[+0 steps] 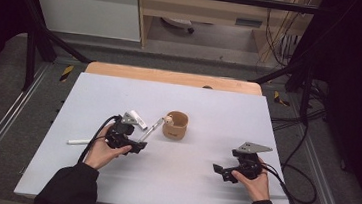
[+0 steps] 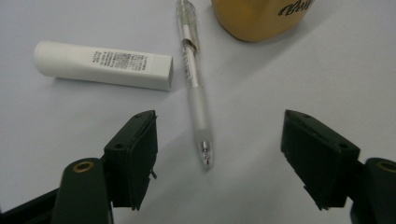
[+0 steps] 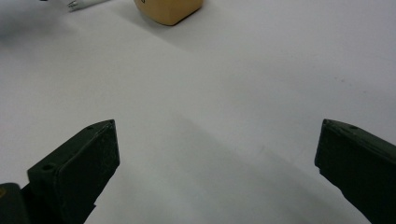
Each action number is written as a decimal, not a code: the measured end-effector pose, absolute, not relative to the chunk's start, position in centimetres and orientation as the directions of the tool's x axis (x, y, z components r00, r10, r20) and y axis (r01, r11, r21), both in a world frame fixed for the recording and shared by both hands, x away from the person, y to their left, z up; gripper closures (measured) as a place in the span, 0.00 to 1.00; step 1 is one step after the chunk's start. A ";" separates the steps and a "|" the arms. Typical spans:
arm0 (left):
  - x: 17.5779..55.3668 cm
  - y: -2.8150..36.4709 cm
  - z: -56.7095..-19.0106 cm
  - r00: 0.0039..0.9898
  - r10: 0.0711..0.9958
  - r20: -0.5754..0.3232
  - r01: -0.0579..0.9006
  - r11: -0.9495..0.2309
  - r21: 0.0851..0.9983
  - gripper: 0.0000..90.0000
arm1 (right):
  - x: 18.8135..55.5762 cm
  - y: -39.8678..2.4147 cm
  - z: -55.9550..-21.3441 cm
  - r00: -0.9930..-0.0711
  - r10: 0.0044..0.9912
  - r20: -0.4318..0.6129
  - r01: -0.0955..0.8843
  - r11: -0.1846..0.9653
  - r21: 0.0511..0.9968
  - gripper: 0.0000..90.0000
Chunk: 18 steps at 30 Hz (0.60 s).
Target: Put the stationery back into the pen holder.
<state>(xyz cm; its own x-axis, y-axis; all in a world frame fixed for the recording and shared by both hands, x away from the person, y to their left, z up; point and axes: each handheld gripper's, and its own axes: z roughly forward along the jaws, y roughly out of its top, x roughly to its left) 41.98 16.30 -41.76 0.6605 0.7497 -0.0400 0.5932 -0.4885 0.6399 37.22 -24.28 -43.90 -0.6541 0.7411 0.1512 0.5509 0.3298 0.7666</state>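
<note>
A clear pen (image 2: 195, 93) lies on the white table, its tip pointing toward my left gripper (image 2: 219, 123). That tip rests between the jaws, which stand apart and touch nothing. In the high view the left gripper (image 1: 139, 146) sits just below the pen (image 1: 151, 129). A white tube (image 2: 102, 65) lies left of the pen, and a tan cup (image 2: 261, 18) stands beyond it. My right gripper (image 3: 219, 133) is open over bare table, and the high view places it (image 1: 218, 170) at the front right, well away from the cup (image 1: 175, 125).
A thin white stick (image 1: 79, 142) lies on the table left of the left hand. The white sheet (image 1: 209, 104) covers a wooden table whose far edge (image 1: 171, 76) shows. Cables trail off the right side (image 1: 291, 183).
</note>
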 end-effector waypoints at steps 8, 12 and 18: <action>43.1 15.0 -42.6 0.646 0.763 -0.035 0.611 -0.488 0.623 0.49 | 37.2 -24.3 -43.9 -0.652 0.744 0.150 0.554 0.332 0.764 0.01; 43.6 14.9 -42.8 0.640 0.768 -0.035 0.620 -0.489 0.613 0.58 | 37.2 -24.3 -43.9 -0.654 0.741 0.150 0.552 0.333 0.764 0.01; 43.8 14.7 -43.1 0.634 0.773 -0.011 0.615 -0.496 0.613 0.70 | 37.2 -24.3 -43.9 -0.655 0.741 0.149 0.553 0.335 0.763 0.01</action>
